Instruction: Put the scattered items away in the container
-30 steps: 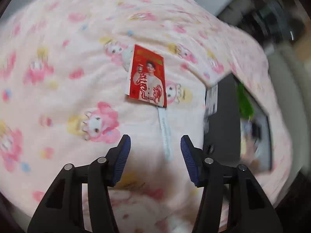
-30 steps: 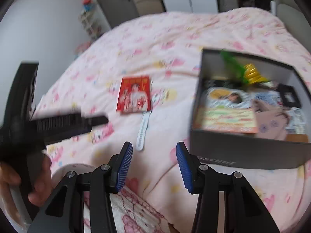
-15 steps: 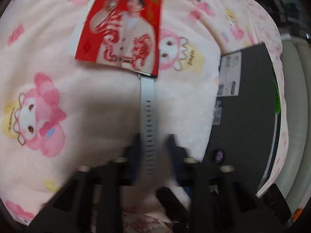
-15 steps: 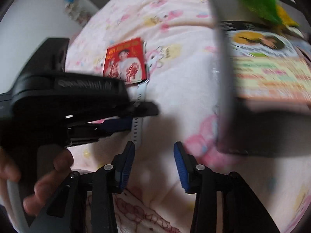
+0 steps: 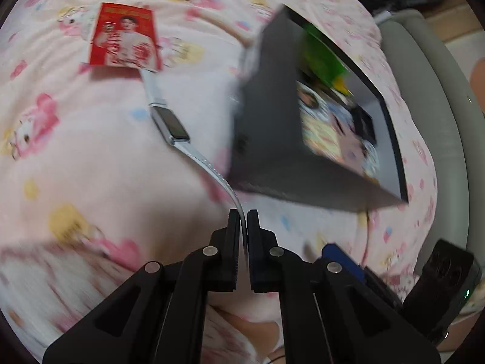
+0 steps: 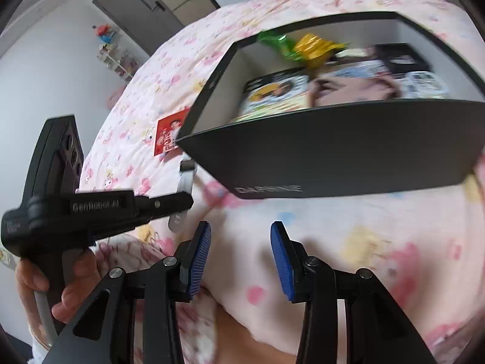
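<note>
Scattered items number two on the bedcover as far as the views show, and neither is in the container yet. In the left wrist view, at upper left, the red card [image 5: 125, 37] with a printed figure lies flat on the pink patterned bedcover [image 5: 75, 157]. Just below and to its right, the smartwatch [image 5: 171, 126] stretches diagonally toward lower centre, its far strap end tucked at the card's lower corner and its near strap end pinched between the clenched fingers of the left gripper [image 5: 243, 217]. Most of the watch appears to rest on the cover, though blur makes that uncertain. To the right, the dark box [image 5: 266, 127] sits open and already holds a good deal: a green wrapper, printed packets and cards.

In the right wrist view, the left gripper [image 6: 182, 201] enters from the left edge with the strap hanging at its tip, the box [image 6: 348, 157] fills the upper right, and the right gripper [image 6: 241, 241] at bottom centre is spread wide and holds nothing.

Judging by this, most of the tidying is done; the watch is in hand, and the card is left.
</note>
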The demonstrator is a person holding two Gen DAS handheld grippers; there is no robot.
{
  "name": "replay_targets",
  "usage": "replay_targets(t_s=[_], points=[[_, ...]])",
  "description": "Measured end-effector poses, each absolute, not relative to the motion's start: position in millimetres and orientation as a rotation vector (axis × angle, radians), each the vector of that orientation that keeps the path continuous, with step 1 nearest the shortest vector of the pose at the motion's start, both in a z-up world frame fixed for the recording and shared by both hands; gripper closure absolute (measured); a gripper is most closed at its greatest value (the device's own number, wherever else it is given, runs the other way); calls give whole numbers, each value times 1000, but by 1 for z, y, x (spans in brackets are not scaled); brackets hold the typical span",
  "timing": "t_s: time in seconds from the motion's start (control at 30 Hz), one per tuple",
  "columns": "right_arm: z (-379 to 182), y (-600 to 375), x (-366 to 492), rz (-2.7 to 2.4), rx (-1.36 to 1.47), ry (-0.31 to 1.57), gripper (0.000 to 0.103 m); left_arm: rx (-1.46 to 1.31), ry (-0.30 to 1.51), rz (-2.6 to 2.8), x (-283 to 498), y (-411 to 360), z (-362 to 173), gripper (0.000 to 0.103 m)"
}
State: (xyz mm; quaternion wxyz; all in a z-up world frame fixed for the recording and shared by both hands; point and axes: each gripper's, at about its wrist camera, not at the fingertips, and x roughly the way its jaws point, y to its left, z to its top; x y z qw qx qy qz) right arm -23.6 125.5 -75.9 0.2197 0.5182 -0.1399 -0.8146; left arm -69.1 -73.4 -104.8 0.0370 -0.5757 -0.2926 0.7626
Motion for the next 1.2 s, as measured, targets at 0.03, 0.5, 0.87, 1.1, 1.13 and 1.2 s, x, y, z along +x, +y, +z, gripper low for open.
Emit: replay_targets(t_s=[0.03, 0.5, 0.87, 1.1, 1.13, 1.2], points=[[-76, 137, -20, -2253, 1434, -411, 66, -1760, -901, 2340, -65, -66, -104, 100], [-91, 164, -39, -2150, 1473, -561, 65, -1804, -762, 2294, -78, -46, -90, 66], [-138, 140, -53, -2064, 1478, -609, 83, -1841, -747, 2428, -104, -97, -121, 65], [-129, 140, -45, -2117, 1414, -607, 101, -1758, -880, 2444, -95, -107, -122, 63], [-124, 140, -45, -2127, 1397, -606, 101, -1744, -896, 2445, -93, -109, -122, 63], [-112, 143, -41, -2153, 1361, -587, 101, -1730, -901, 2478, -91, -112, -119, 63]])
